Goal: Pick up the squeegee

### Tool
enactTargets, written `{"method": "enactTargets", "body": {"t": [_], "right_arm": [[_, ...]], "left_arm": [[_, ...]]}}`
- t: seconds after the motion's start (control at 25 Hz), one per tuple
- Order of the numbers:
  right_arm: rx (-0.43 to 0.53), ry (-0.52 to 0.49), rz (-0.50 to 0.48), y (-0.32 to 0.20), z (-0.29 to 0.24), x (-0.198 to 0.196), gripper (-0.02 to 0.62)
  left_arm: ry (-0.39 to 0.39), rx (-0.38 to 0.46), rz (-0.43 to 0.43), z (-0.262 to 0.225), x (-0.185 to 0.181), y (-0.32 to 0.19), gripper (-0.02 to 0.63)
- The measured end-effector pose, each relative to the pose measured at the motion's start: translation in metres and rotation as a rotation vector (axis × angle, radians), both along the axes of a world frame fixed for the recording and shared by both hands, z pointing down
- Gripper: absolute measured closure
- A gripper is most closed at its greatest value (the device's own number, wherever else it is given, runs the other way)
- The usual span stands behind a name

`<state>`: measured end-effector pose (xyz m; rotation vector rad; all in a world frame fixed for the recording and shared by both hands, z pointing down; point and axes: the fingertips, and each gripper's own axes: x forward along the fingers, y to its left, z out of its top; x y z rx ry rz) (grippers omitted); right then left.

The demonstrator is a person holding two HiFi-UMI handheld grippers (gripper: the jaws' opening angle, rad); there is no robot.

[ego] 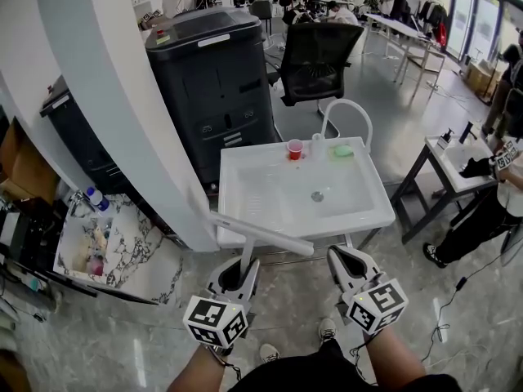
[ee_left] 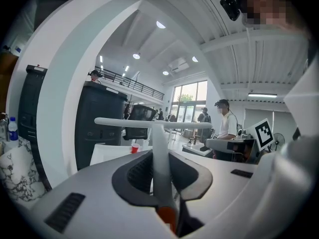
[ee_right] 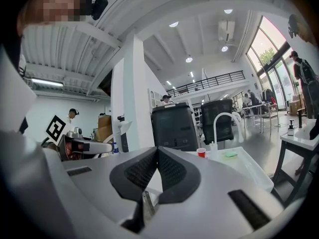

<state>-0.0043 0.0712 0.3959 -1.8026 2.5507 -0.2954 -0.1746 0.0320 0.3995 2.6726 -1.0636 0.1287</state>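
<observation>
Head view looks steeply down; both gripper views face level, all sharing the white sink [ego: 270, 198].

The right gripper [ee_right: 157, 149] has its two dark jaws closed, with the tips touching and nothing between them. Beyond the jaws stands a white sink [ee_right: 249, 169], and at its far edge are a red cup [ee_right: 201, 152], a small green thing [ee_right: 231, 154] and a curved white faucet [ee_right: 224, 123]. Behind the sink are a dark cabinet [ee_right: 174, 126] and a black chair [ee_right: 219, 114], and the left gripper [ee_right: 109, 147] shows at the left side.
</observation>
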Motion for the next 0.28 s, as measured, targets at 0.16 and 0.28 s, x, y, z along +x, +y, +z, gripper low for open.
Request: {"method": "enactTargets", "body": {"t": [0.16, 0.28], "right_arm": [[-0.002, 0.0, -0.005, 0.0012, -0.0028, 0.0005, 0.578], [-0.003, 0.0, -0.007, 0.0028, -0.0046, 0.0033, 0.578]], "left_arm": [[-0.003, -0.002, -0.001, -0.0027, 0.0013, 0.0014, 0.531], [-0.004, -0.002, -0.002, -0.0049, 0.0042, 0.003, 0.531]]}}
